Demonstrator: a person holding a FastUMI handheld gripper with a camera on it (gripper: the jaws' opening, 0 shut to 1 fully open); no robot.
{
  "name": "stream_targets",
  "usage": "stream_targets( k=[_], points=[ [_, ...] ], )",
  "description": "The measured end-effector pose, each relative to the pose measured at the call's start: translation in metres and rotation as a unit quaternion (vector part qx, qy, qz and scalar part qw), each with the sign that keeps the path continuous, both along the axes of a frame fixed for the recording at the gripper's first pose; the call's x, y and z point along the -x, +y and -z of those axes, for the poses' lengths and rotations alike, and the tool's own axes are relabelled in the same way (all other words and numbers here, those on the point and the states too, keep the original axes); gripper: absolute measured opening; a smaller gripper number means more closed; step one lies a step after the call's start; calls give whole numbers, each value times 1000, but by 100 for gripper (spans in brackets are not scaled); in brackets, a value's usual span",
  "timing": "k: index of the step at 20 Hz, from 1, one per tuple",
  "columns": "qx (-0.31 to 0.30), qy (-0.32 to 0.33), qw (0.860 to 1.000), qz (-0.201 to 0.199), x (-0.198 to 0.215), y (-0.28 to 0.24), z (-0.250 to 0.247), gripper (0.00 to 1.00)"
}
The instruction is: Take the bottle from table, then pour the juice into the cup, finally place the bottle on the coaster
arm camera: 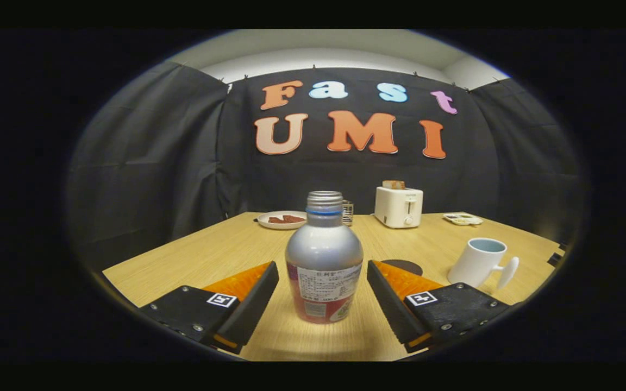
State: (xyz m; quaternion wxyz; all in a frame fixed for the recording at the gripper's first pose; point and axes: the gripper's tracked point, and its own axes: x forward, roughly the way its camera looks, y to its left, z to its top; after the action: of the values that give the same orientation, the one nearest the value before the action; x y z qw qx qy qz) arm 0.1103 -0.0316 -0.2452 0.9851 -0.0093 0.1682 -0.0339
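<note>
A silver bottle (pixel 324 255) with a red lower label and no cap stands upright on the wooden table (pixel 226 250). It stands between the two fingers of my gripper (pixel 323 271), which is open, with a gap on each side of the bottle. A white cup (pixel 479 262) with its handle toward the right stands to the right, beyond the right finger. A dark round coaster (pixel 404 266) lies flat just past the right finger's tip, between the bottle and the cup.
A white toaster (pixel 398 206) with bread in it stands at the table's back. A plate (pixel 282 219) with brown food lies at the back left, a small glass (pixel 348 213) behind the bottle, a small flat item (pixel 462 219) at the back right.
</note>
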Motion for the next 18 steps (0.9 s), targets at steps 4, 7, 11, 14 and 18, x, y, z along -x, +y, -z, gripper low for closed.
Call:
stream_targets(
  k=[4,7,11,14,18],
  points=[
    [-1,20,1000,-9,-2,4,15,97],
    [-7,32,999,-16,-1,8,24,97],
    [-10,31,999,-20,-3,9,25,97],
    [-14,30,999,-25,-4,10,25,94],
    [-17,31,999,-35,-2,15,24,78]
  ],
)
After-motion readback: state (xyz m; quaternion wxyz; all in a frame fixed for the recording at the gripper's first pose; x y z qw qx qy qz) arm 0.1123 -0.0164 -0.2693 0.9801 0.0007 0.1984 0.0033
